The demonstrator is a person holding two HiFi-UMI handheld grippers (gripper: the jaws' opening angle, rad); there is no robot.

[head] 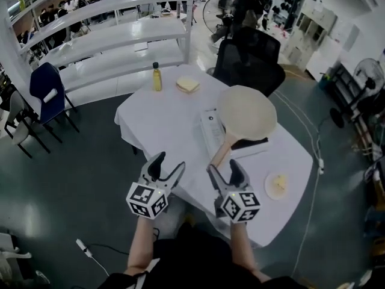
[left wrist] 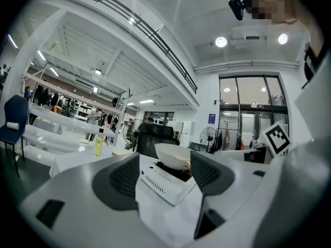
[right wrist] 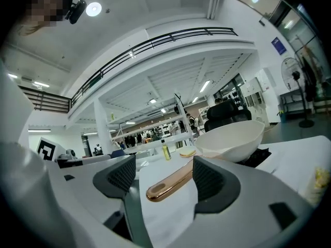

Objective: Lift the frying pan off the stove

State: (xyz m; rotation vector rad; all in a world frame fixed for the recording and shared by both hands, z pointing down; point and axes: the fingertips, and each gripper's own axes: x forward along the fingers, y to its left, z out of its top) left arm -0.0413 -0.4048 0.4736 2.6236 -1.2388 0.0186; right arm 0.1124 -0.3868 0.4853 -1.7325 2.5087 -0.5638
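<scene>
A cream frying pan (head: 247,112) with a copper-coloured handle (head: 221,153) rests on a white portable stove (head: 212,131) on the white-clothed table (head: 168,131). My right gripper (head: 225,172) is open just short of the handle's end, with the handle (right wrist: 168,184) pointing between its jaws and untouched. The pan bowl (right wrist: 232,141) shows beyond it. My left gripper (head: 163,168) is open at the table's near edge, left of the handle, facing the stove (left wrist: 166,182) and pan (left wrist: 173,156). Nothing is held in either.
An oil bottle (head: 156,77) and a small plate with bread (head: 187,85) stand at the table's far side. A plate with food (head: 277,185) lies near the right corner. A black office chair (head: 249,59) is behind the table, a blue chair (head: 47,86) to the left.
</scene>
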